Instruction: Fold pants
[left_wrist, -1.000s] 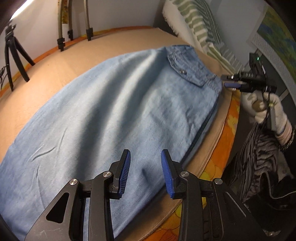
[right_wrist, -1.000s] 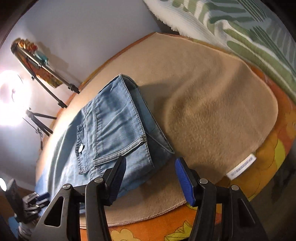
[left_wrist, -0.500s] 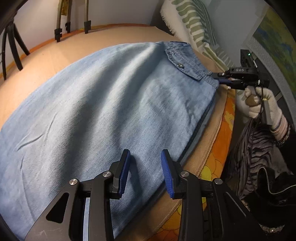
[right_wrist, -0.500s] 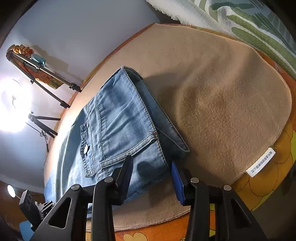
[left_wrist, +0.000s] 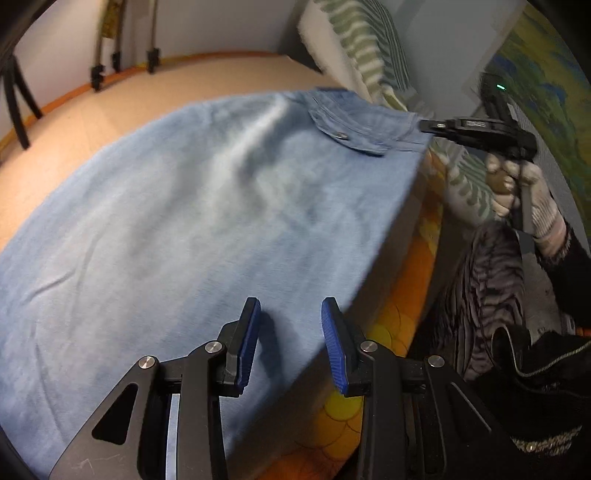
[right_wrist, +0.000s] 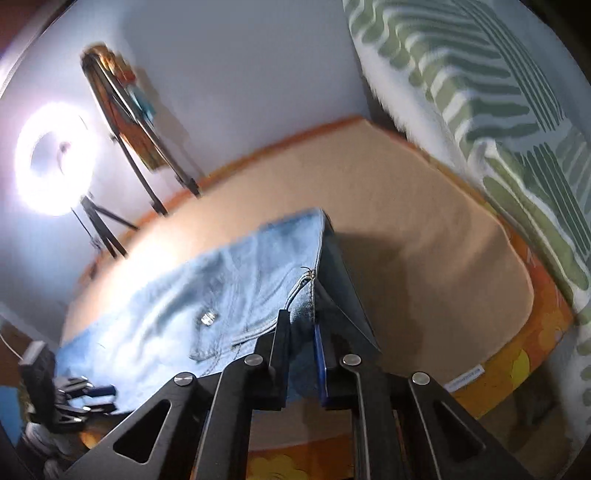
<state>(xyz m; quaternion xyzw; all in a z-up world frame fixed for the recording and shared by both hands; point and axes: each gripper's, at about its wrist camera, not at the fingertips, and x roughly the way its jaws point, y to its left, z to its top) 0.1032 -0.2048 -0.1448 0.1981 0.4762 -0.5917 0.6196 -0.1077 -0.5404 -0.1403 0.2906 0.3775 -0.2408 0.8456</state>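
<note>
Light blue denim pants (left_wrist: 192, 221) lie folded lengthwise on a tan blanket (left_wrist: 92, 122). My left gripper (left_wrist: 290, 341) is open, its blue pads over the near edge of the leg, holding nothing. My right gripper (right_wrist: 301, 328) is shut on the waistband corner (right_wrist: 306, 295) and holds it lifted off the blanket. The right gripper also shows in the left wrist view (left_wrist: 428, 127), pinching the waistband near the buttoned back pocket (left_wrist: 343, 129). The lifted edge hangs taut between waistband and leg.
A green-striped pillow (right_wrist: 498, 110) lies beyond the waist end. An orange flowered sheet (left_wrist: 406, 295) shows at the bed's near edge. Tripod legs (left_wrist: 122, 55) and a ring light (right_wrist: 55, 158) stand by the wall.
My right gripper closed on the waistband corner and lifted it up off the blanket. The near edge of the pants rose with it. My left gripper stayed open over the leg.
</note>
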